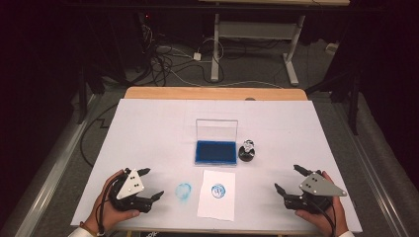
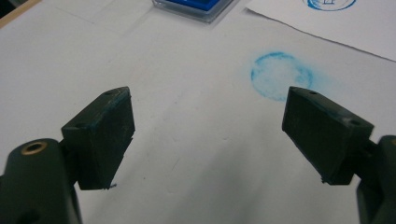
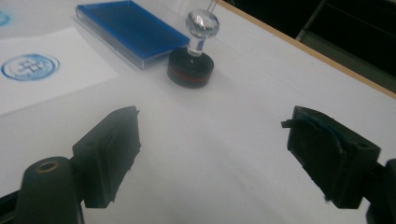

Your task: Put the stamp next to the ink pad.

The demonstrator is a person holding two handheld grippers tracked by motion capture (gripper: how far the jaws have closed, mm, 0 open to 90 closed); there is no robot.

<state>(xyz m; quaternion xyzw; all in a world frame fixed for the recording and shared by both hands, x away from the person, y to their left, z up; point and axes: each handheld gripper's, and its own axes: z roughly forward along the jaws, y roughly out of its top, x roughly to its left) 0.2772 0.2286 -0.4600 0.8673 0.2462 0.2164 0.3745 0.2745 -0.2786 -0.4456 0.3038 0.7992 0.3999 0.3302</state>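
Looking down in the high view: left claw (image 1: 149,183) sits at the counter's (image 1: 148,123) near-left corner, jaws apart, nothing between them. Right claw (image 1: 289,178) at the near-right, jaws also apart and empty. Stamp (image 1: 246,151) stands upright mid-counter, just right of the ink pad (image 1: 215,152), whose clear lid (image 1: 216,129) stands open behind it. Paper (image 1: 217,195) with a round blue print (image 1: 218,190) lies in front of the pad; blue smudge (image 1: 183,192) on the counter just left of the paper.

Left gripper view: jaws wide apart over bare counter. Smudge (image 2: 279,74) lies just beyond the right-hand jaw tip. Pad corner (image 2: 194,6) and paper edge (image 2: 327,25) at top.

Right gripper view: jaws wide apart, empty. Stamp (image 3: 191,67) stands ahead, well clear of both jaws, clear knob (image 3: 202,23) on top, dark round base touching the counter. Pad (image 3: 130,28) just beside it, paper with print (image 3: 30,66) at left.
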